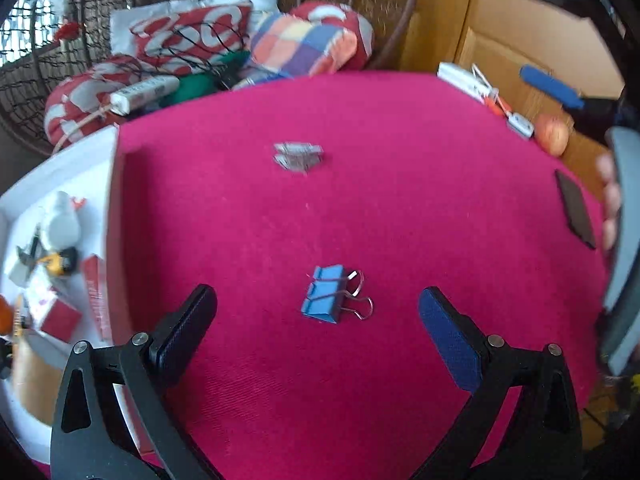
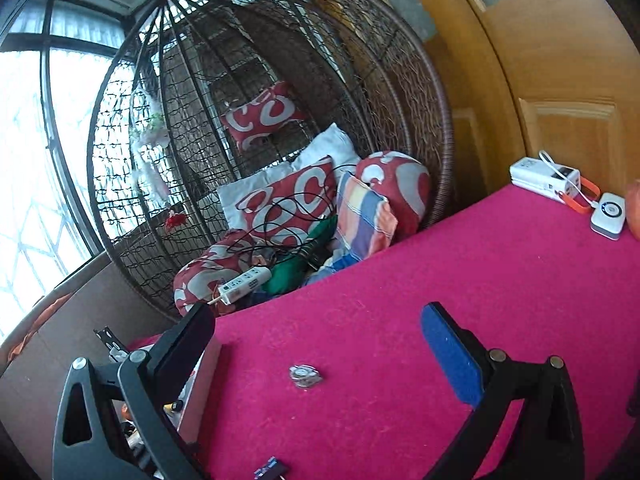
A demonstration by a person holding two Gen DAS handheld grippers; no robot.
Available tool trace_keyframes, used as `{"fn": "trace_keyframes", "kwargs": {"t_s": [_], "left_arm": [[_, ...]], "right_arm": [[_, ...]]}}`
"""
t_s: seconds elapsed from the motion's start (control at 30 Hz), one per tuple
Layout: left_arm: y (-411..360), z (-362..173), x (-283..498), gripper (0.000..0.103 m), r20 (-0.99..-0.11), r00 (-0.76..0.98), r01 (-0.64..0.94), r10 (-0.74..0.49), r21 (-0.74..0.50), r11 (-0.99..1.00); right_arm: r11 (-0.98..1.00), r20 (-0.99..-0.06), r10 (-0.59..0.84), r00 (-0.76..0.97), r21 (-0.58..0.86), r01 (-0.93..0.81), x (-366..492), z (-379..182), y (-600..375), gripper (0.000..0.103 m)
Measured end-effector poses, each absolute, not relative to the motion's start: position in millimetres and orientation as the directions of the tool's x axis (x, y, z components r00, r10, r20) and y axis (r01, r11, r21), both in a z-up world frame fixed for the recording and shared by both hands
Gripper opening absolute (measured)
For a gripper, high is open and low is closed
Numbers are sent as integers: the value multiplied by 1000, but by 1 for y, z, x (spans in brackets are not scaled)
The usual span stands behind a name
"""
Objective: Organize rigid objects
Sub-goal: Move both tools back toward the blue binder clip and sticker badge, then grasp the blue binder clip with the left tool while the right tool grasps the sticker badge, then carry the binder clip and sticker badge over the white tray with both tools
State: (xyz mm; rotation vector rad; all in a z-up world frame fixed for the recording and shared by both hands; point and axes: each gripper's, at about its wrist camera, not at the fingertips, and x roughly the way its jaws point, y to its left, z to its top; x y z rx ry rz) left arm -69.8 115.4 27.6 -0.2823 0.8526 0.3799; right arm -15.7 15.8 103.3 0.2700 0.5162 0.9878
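Observation:
A blue binder clip [image 1: 326,295] with wire handles lies on the magenta cloth [image 1: 400,220], between the fingers of my open, empty left gripper [image 1: 316,312]. A small silver metal piece [image 1: 298,155] lies farther back on the cloth; it also shows in the right wrist view [image 2: 305,376]. My right gripper [image 2: 316,332] is open and empty, held above the cloth behind that silver piece. A small dark blue object [image 2: 271,470] shows at the bottom edge of the right wrist view.
A white tray [image 1: 52,176] at the left holds several small items. A flat black object [image 1: 576,210] lies at the cloth's right edge. A white power bank [image 2: 544,176], a small white device [image 2: 608,214] and an apple [image 1: 553,134] sit at the far right. A wicker hanging chair [image 2: 280,80] with cushions stands behind.

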Motion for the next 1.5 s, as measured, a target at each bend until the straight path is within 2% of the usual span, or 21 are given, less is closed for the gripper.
{"fn": "trace_keyframes", "kwargs": {"t_s": [0.03, 0.1, 0.17, 0.2, 0.33, 0.37, 0.4, 0.43, 0.47, 0.5, 0.6, 0.83, 1.03, 1.13, 1.2, 1.23, 1.3, 1.5], "left_arm": [[115, 23, -69, 94, -779, 590, -435, 212, -85, 896], [117, 17, -66, 79, -791, 575, -439, 208, -84, 895], [118, 13, -64, 68, -797, 568, -438, 205, -82, 895], [117, 11, -63, 65, -798, 567, -435, 203, -81, 897], [114, 8, -62, 64, -787, 576, -409, 222, -42, 912], [114, 8, -62, 61, -784, 579, -403, 222, -39, 914], [114, 8, -63, 47, -779, 587, -397, 221, -38, 917], [114, 9, -65, 42, -773, 594, -395, 223, -38, 918], [116, 11, -66, 29, -768, 599, -402, 225, -46, 914], [119, 11, -68, 24, -763, 605, -413, 227, -57, 909], [128, 13, -76, 21, -759, 622, -425, 194, -119, 897], [128, 27, -92, 19, -730, 649, -438, 216, -126, 890], [127, 41, -108, 18, -702, 683, -424, 200, -159, 891], [129, 45, -112, 18, -695, 690, -426, 202, -164, 890], [130, 46, -114, 18, -691, 694, -429, 201, -174, 886], [130, 47, -115, 18, -689, 697, -430, 201, -177, 885], [131, 49, -115, 18, -682, 703, -428, 200, -182, 885], [125, 61, -119, 18, -658, 725, -414, 204, -179, 892]], "right_arm": [[532, -293, 847, 444, 447, -720, -13, 103, 14, 103], [536, -298, 844, 445, 455, -711, -9, 100, 10, 103], [539, -302, 842, 447, 465, -703, -4, 97, 8, 103], [540, -305, 841, 446, 474, -695, -2, 95, 7, 103], [537, -318, 844, 433, 488, -688, 0, 91, 10, 103], [535, -320, 845, 429, 486, -691, -1, 91, 11, 103], [532, -324, 846, 422, 481, -697, -2, 90, 14, 103], [530, -328, 847, 417, 476, -702, -3, 90, 17, 103], [526, -335, 849, 408, 468, -710, -3, 89, 20, 103], [522, -341, 851, 399, 461, -718, -4, 88, 24, 103], [518, -390, 843, 370, 405, -754, -4, 81, 46, 103], [527, -618, 727, 300, 223, -820, -7, 35, 122, 103], [486, -693, 663, 282, 112, -867, -22, 12, 172, 100], [456, -703, 668, 244, 128, -881, -20, 12, 186, 86], [450, -720, 650, 241, 109, -886, -21, 10, 191, 65], [444, -720, 650, 243, 101, -890, -23, 11, 190, 63], [416, -721, 650, 238, 75, -906, -29, 11, 189, 34], [379, -683, 693, 229, 76, -922, -46, 19, 170, 33]]}}
